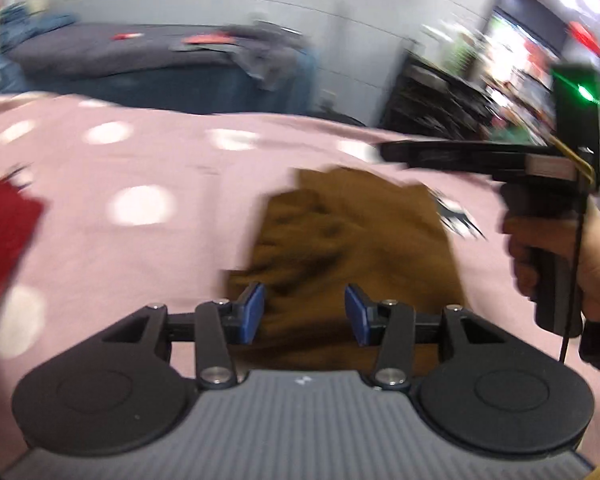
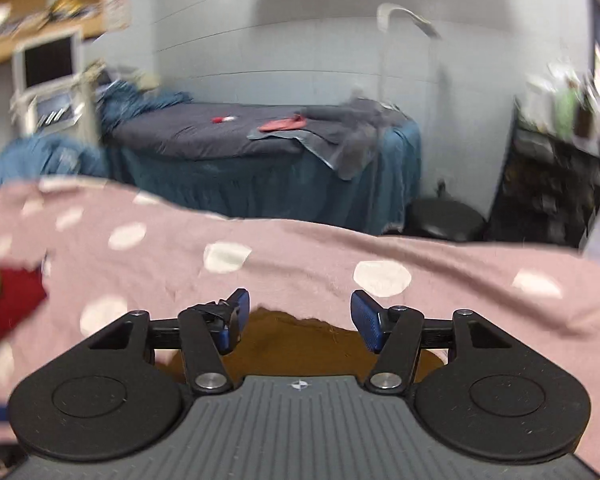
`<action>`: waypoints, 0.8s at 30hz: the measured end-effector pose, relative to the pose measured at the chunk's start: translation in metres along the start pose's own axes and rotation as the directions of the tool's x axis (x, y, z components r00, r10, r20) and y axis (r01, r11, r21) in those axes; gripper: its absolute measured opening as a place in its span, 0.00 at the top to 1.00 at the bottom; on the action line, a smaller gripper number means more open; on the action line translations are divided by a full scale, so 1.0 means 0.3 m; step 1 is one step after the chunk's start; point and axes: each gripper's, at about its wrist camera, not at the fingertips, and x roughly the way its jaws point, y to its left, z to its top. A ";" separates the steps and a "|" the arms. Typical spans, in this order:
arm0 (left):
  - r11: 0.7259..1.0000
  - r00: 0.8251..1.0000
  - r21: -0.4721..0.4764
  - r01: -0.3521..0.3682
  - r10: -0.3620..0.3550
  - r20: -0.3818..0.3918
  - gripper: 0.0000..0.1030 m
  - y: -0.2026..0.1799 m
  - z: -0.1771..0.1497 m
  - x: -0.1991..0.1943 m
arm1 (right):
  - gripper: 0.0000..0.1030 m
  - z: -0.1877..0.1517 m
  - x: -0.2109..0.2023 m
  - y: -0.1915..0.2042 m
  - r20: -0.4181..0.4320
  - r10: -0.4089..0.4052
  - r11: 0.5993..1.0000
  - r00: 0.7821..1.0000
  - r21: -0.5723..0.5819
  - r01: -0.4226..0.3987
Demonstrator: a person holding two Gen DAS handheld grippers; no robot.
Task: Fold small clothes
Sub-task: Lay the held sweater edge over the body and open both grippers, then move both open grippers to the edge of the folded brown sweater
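Beneath my left claw (image 1: 304,312) and right claw (image 2: 296,320), both open and empty, the brown fuzzy garment (image 1: 352,232) lies folded on the pink dotted bedspread (image 1: 160,160); the red cloth (image 1: 4,232) at the left looks left to do.

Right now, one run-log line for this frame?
stage: fold small clothes | item: brown garment lying on pink dotted cover | left gripper: jaws open, over garment | right gripper: jaws open, nothing held
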 end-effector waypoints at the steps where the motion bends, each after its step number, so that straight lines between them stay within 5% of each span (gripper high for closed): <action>1: 0.999 1.000 0.034 0.002 -0.001 -0.006 0.57 -0.031 0.000 0.025 | 0.07 -0.017 0.004 -0.009 -0.030 0.015 1.000 0.999 -0.010 -0.016; 6: 0.997 0.996 0.024 -0.072 0.074 -0.056 0.42 -0.034 -0.003 0.148 | 0.02 -0.119 -0.012 -0.029 -0.097 -0.017 0.999 0.995 -0.029 0.015; 10: 0.998 0.995 -0.021 -0.062 0.059 -0.086 0.36 0.029 -0.022 0.173 | 0.00 -0.198 0.009 -0.036 -0.194 -0.047 0.998 0.980 -0.041 0.040; 12: 0.997 0.993 0.013 -0.075 0.075 -0.091 0.33 0.019 -0.035 0.160 | 0.00 -0.225 -0.008 -0.041 -0.180 -0.040 0.999 0.983 -0.020 0.037; 16: 0.996 0.989 0.048 -0.081 0.087 -0.123 0.11 -0.020 -0.056 0.142 | 0.00 -0.243 -0.074 -0.052 -0.163 -0.048 0.996 0.985 0.067 0.059; 20: 0.996 0.989 0.035 -0.080 0.083 -0.122 0.10 -0.046 -0.072 0.103 | 0.00 -0.251 -0.190 -0.041 -0.068 -0.032 0.993 0.997 0.107 0.039; 24: 0.996 0.989 0.038 -0.081 0.085 -0.120 0.06 -0.079 -0.097 0.076 | 0.00 -0.309 -0.221 -0.013 -0.131 0.035 0.989 0.991 0.145 -0.016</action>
